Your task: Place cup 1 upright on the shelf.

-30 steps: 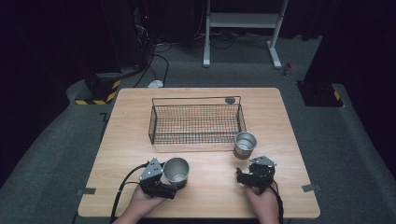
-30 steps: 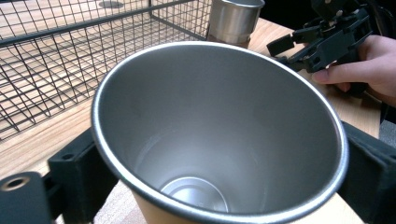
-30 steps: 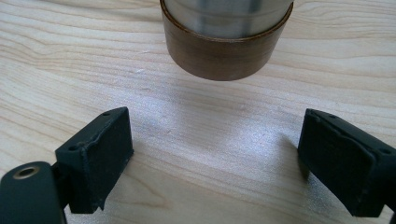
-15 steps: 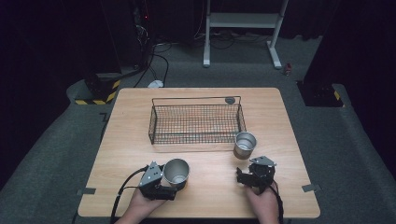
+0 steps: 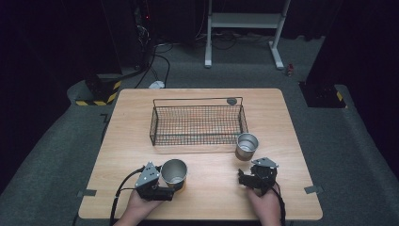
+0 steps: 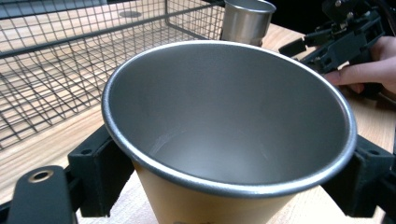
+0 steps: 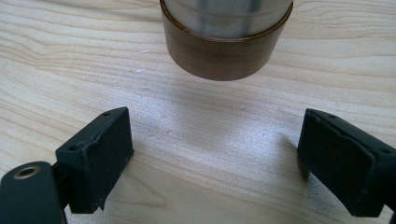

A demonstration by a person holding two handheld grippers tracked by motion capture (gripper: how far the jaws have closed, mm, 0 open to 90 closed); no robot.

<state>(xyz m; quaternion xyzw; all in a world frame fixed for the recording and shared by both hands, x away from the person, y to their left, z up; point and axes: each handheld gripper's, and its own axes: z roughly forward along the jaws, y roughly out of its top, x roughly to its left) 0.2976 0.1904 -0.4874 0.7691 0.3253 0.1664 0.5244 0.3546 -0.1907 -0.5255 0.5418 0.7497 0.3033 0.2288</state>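
Standing beside wire basket (image 5: 196, 124): small cup (image 5: 246, 146)

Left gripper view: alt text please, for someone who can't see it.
A metal cup sits between the left gripper's black jaws, on a wooden table. Behind stand a wire basket, a second cup and the right gripper.

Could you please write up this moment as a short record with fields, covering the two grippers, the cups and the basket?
left gripper: jaws on either side of the wide metal cup, at its walls
right gripper: open, empty, low over the table
small metal cup: upright ahead of the right gripper, outside the basket's near right corner
wire basket: no cup in it
round disc: on the table behind the basket
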